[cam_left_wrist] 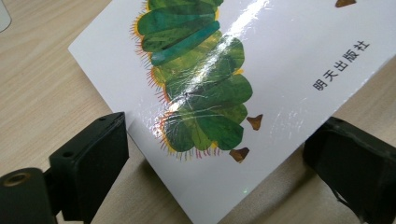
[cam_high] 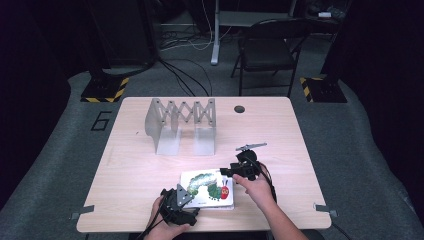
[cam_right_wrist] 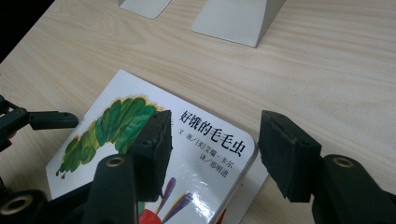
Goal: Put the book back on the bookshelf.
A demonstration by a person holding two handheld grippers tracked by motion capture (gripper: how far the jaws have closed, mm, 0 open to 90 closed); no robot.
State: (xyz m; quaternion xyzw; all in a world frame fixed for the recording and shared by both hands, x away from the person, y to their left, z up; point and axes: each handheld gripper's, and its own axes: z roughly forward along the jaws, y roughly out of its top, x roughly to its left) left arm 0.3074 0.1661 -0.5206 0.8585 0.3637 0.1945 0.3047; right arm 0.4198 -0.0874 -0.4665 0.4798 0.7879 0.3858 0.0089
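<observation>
Both grippers sit at the near table edge, one picture book [cam_high: 208,189] between them. Jaws of the left gripper [cam_high: 178,206] are spread wide around the book's corner [cam_left_wrist: 205,116], seemingly not touching it. Those of the right gripper [cam_high: 235,171] gape over its opposite corner [cam_right_wrist: 187,154]. One pale wooden table [cam_high: 150,165] carries one grey accordion rack [cam_high: 181,122]; one folding chair [cam_high: 267,50] stands beyond on grey floor.

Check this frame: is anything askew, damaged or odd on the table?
Nothing looks damaged or spilled. The white caterpillar picture book lies flat but skewed to the light wooden table's edges, and its glossy cover shows fine creases. The grey metal accordion rack stands upright.
</observation>
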